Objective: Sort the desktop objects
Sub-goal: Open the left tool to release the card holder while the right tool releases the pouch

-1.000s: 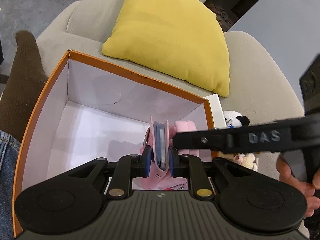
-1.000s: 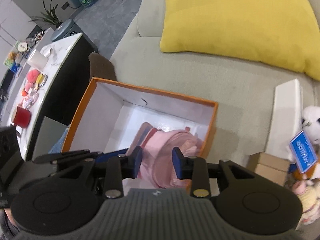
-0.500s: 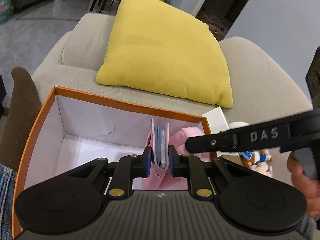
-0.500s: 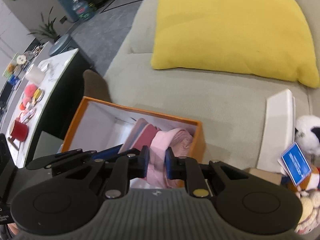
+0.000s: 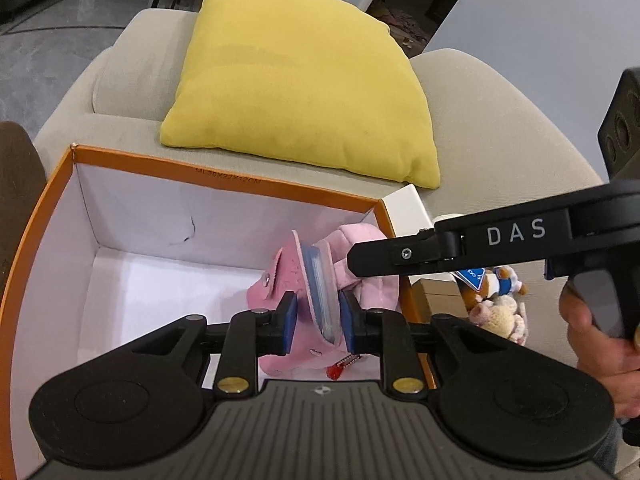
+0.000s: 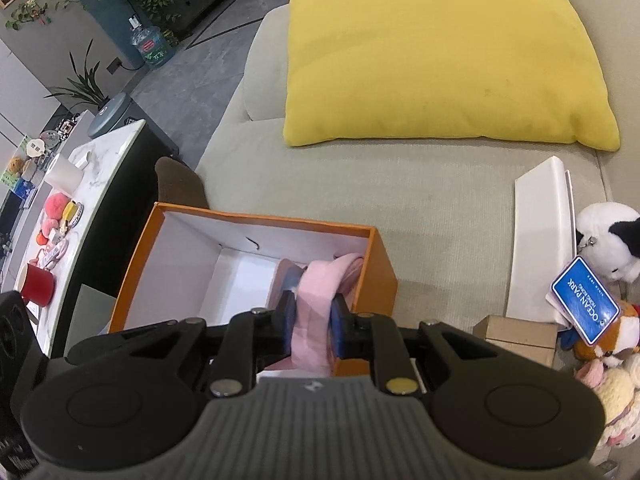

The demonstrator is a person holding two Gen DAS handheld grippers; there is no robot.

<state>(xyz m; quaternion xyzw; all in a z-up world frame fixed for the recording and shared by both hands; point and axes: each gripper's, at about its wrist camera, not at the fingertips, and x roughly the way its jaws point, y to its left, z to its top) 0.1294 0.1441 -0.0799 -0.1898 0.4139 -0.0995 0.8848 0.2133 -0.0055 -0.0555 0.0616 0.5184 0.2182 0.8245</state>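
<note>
Resting against the right wall of an orange cardboard box with white lining (image 5: 224, 178), a pink fabric card wallet (image 5: 316, 292) sits between the released left gripper (image 5: 316, 322) fingers, while the right gripper (image 6: 311, 326) pinches pink plush cloth (image 6: 320, 300).

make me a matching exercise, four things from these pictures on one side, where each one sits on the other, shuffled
Things
1. square yellow cushion
2. pink card wallet with clear sleeves
3. red mug
4. white and black plush toy

Places
A. inside the orange cardboard box, between the left hand-held gripper's fingers
B. on the white marble counter
C. against the beige sofa backrest
D. on the sofa seat, beside the flat white box

Pairs: 1-C, 2-A, 3-B, 4-D
</note>
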